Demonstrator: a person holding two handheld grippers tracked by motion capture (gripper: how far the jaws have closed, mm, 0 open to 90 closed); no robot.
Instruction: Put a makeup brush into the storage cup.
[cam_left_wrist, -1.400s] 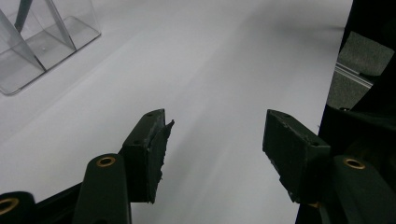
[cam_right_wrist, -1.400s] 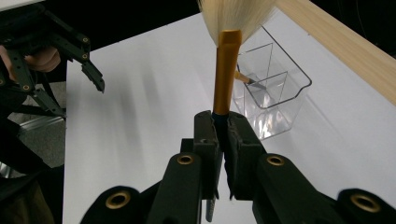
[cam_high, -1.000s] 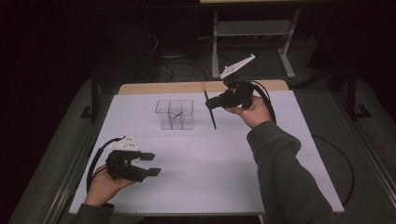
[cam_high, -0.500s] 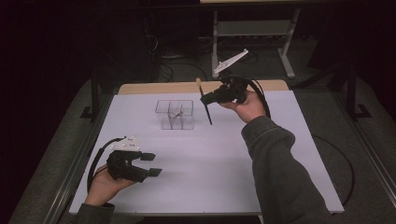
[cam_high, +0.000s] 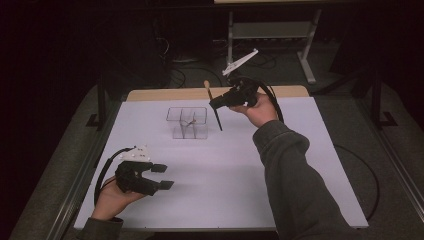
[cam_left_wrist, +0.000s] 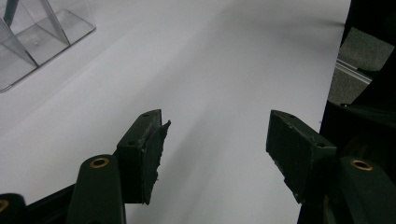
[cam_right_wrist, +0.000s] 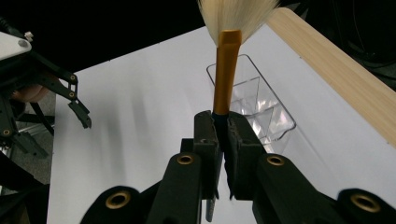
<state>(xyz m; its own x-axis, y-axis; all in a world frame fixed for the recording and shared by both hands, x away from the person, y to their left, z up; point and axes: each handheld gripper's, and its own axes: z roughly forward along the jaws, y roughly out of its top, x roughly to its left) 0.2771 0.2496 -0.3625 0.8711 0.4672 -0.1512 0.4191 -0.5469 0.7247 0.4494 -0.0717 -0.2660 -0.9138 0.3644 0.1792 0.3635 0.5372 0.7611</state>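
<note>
Black hand-held gripper (cam_high: 165, 176), brass screws, trailing black cable, grey sleeve (cam_high: 295, 180)

Looking along our left gripper (cam_left_wrist: 215, 140), we see its two black jaws standing wide apart with nothing between them, only the bare white table surface (cam_left_wrist: 219, 70) beneath. The left pad (cam_left_wrist: 142, 154) has a ragged, chipped edge on its inner face; the right pad (cam_left_wrist: 296, 149) is chipped too. At the upper left corner sits a clear plastic organizer (cam_left_wrist: 42, 37) with slanted dividers, well apart from the jaws. Past the table's right edge we see a grey floor patch (cam_left_wrist: 359, 60).
</note>
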